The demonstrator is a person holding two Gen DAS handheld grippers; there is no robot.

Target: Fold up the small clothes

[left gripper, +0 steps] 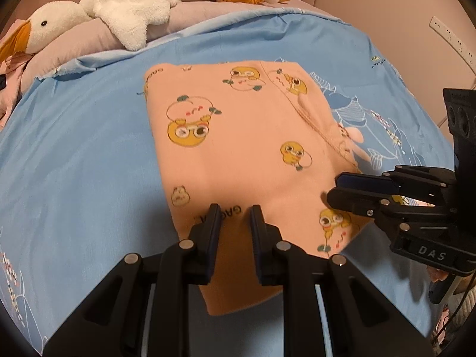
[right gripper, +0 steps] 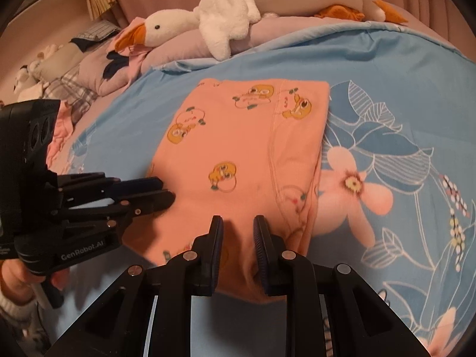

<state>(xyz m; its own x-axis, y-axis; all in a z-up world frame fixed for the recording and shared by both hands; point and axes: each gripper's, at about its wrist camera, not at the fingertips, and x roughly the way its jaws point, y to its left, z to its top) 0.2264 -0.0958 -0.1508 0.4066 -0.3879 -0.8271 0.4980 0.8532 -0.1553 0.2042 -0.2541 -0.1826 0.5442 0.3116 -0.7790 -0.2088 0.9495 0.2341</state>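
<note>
From the left wrist, the pink duck-print garment (left gripper: 238,148) lies folded into a smooth oblong on the blue floral bedsheet (left gripper: 74,163), its soft cotton flat apart from a stitched seam down its right side. The left gripper (left gripper: 235,217) grasps the garment's near edge, the cloth drawn up between its ribbed black pads. At the garment's right edge, the right gripper (left gripper: 333,189) pinches the fabric too. Beyond the garment's far edge, a fluffy white plush goose (left gripper: 98,15) sprawls on a mauve pillow (left gripper: 89,41).

From the right wrist, the same garment (right gripper: 238,154) fills the middle of the sheet (right gripper: 401,74), beside a printed pink flower. The right gripper (right gripper: 238,226) holds a raised fold of its near hem. The left gripper (right gripper: 166,192), matte black plastic, nips the garment's left edge, a hand (right gripper: 17,273) gripping its handle. The goose (right gripper: 238,9) lies past the garment's far edge.
</note>
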